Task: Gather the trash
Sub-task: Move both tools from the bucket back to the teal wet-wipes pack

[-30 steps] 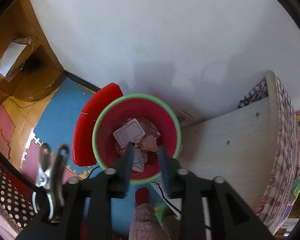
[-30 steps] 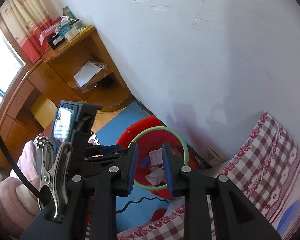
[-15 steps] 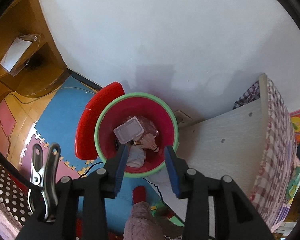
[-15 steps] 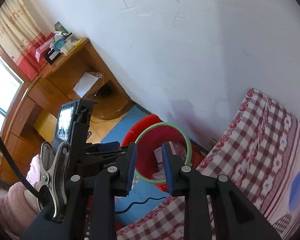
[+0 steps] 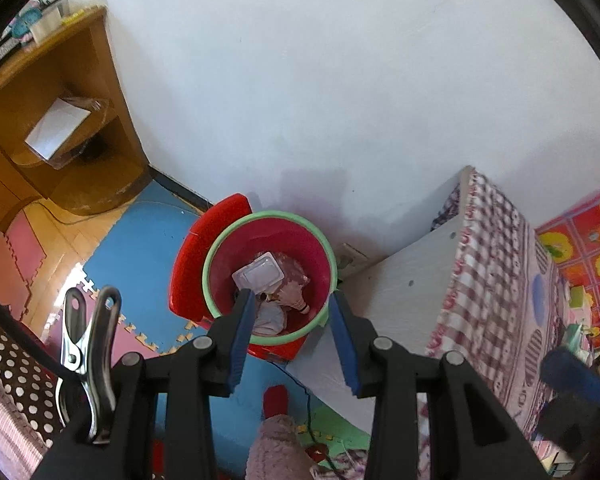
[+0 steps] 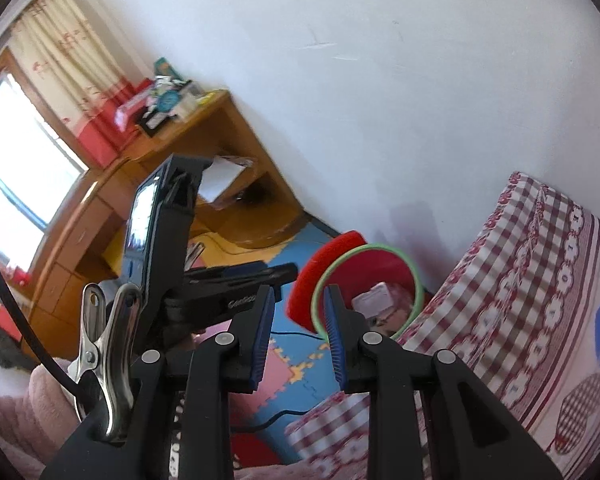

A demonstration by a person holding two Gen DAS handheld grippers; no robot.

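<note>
While I am holding my left gripper (image 5: 290,300) above the round red plastic bin with a green rim (image 5: 269,276), its blue-padded jaws are standing apart with nothing between them. Inside the bin are lying a clear plastic lid (image 5: 258,275), crumpled white paper (image 5: 269,317) and other wrappers. My right gripper (image 6: 298,304) is hanging beside the checked red-and-white bedcover (image 6: 532,288), jaws parted and gripping nothing. Behind the bin is leaning its red lid (image 5: 204,256), touching the white wall (image 5: 320,80).

The left hand-held gripper's (image 5: 290,312) fingers hide the near rim of the red bin (image 5: 220,248) and part of the trash (image 5: 280,284) inside. In the right wrist view, the checked bed (image 6: 520,280) covers the bin's lower side, and clutter on the worktop (image 6: 188,120) is too blurred to identify.
</note>
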